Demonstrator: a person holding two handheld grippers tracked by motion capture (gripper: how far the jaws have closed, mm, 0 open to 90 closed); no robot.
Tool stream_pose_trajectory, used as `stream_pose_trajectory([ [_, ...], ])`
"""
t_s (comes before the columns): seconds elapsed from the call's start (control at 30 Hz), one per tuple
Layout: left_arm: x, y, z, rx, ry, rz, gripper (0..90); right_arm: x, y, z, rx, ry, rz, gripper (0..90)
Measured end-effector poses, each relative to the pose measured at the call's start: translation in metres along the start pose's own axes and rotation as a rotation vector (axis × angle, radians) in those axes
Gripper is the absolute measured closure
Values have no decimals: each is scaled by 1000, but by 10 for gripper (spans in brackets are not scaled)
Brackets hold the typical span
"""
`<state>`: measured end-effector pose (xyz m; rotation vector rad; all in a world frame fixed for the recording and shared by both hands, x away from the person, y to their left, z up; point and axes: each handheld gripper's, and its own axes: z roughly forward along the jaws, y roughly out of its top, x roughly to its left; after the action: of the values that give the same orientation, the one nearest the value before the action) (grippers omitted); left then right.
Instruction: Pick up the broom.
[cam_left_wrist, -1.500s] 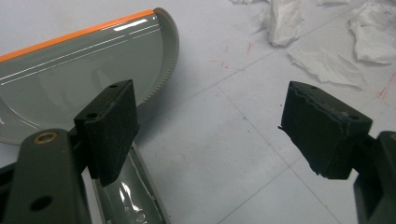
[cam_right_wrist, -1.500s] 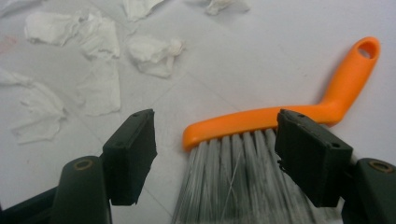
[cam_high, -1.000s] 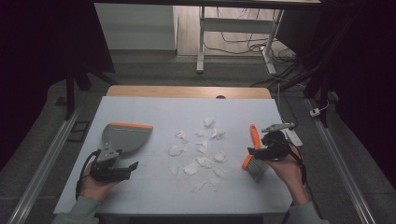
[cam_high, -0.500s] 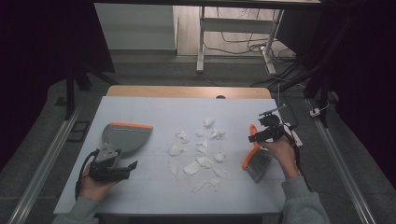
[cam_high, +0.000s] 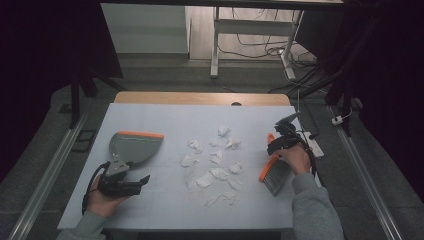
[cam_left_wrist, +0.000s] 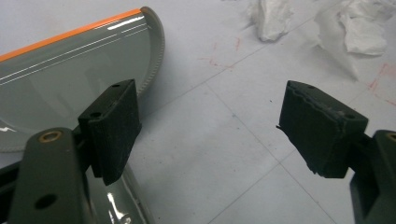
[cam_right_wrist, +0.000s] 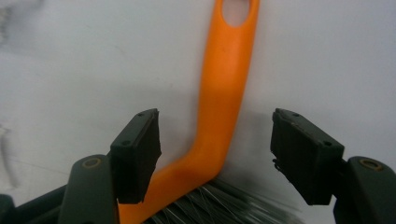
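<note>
Item 1: grey plastic dustpan with an orange front lip (cam_high: 134, 146), laid flat on the left half of the desk (cam_high: 165, 120), which is covered with a pale sheet; the orange lip is turned toward the far edge, the handle toward the person. In the left gripper view the dustpan (cam_left_wrist: 70, 79) is seen under and beside the left-hand jaw

Item 2: left gripper (cam_high: 131, 183), held in the person's left hand (cam_high: 102, 200) at the near left of the desk, just behind the dustpan handle. In the left gripper view its gripper (cam_left_wrist: 224, 135) is seen with jaws spread wide, nothing between them but the sheet

Item 3: small hand brush with a bent orange plastic handle and grey bristles (cam_high: 274, 170), laid on the right side of the desk, bristles nearest the person, handle pointed away. In the right gripper view the brush (cam_right_wrist: 224, 102) is seen running up between the two jaws

Item 4: right gripper (cam_high: 281, 140), held in the person's right hand (cam_high: 296, 157) above the brush handle. In the right gripper view its gripper (cam_right_wrist: 215, 154) is seen with jaws parted on either side of the handle, neither pad pressed against it

Item 5: crumpled scraps of white paper (cam_high: 215, 160), scattered over the middle of the desk between dustpan and brush; two scraps (cam_left_wrist: 317, 23) are seen at the top of the left gripper view
</note>
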<state>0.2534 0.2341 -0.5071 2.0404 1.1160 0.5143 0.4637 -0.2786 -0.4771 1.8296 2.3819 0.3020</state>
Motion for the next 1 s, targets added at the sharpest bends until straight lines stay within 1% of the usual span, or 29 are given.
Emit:
stream_pose_trajectory([
  [0.03, -1, 0, 0, -1, 1, 3, 216, 0, 0, 2, 15, -14, 8, 335],
  [0.1, -1, 0, 0, -2, 0, 5, 216, 1, 0, 5, 45, -25, 23, 346],
  [0.2, -1, 0, -1, -5, 0, 4, 216, 4, -1, 7, 48, -35, 25, 369],
  [0.27, -1, 0, -1, -7, 1, 1, 216, 6, 0, 10, 62, -45, 16, 404],
  [0.3, -1, 0, -1, -6, 2, 0, 216, 6, 0, 10, 62, -45, 16, 404],
  [0.33, -1, 0, -1, -4, 1, 0, 216, 8, 0, 11, 63, -56, 17, 422],
  [0.37, -1, 0, -1, -3, 2, 0, 217, 10, 0, 11, 65, -82, 14, 454],
  [0.4, -1, 0, 0, -1, 4, 1, 216, 11, 1, 11, 67, -91, 16, 471],
  [0.43, -1, 0, 0, 0, 4, 1, 216, 12, 1, 11, 71, -91, 25, 505],
  [0.47, -1, 0, 0, 1, 5, 1, 216, 12, 2, 10, 82, -87, 39, 575],
  [0.5, -2, 0, 0, 2, 4, 0, 216, 12, 2, 10, 82, -87, 39, 575],
  [0.53, -2, 0, 0, 3, 5, 0, 216, 13, 2, 10, 91, -87, 46, 610],
  [0.57, -2, 0, 0, 1, 5, 1, 216, 14, 3, 10, 97, -91, 63, 626],
  [0.6, -2, 0, 0, 0, 6, 2, 217, 14, 2, 10, 98, -97, 86, 672],
  [0.67, -1, 0, -1, 0, 6, 4, 217, 14, 2, 9, 99, -97, 90, 686],
  [0.77, -1, 0, -1, -2, 4, 3, 217, 14, 0, 9, 87, -96, 98, 701],
  [0.8, -1, -1, -1, -3, 4, 3, 217, 14, 0, 9, 86, -96, 94, 702],
  [0.9, 0, -1, -2, -6, 4, 0, 217, 13, -2, 8, 88, -78, 65, 704],
  [1.0, 0, -1, -1, -5, 3, -2, 217, 10, -4, 7, 82, -55, 46, 705],
])
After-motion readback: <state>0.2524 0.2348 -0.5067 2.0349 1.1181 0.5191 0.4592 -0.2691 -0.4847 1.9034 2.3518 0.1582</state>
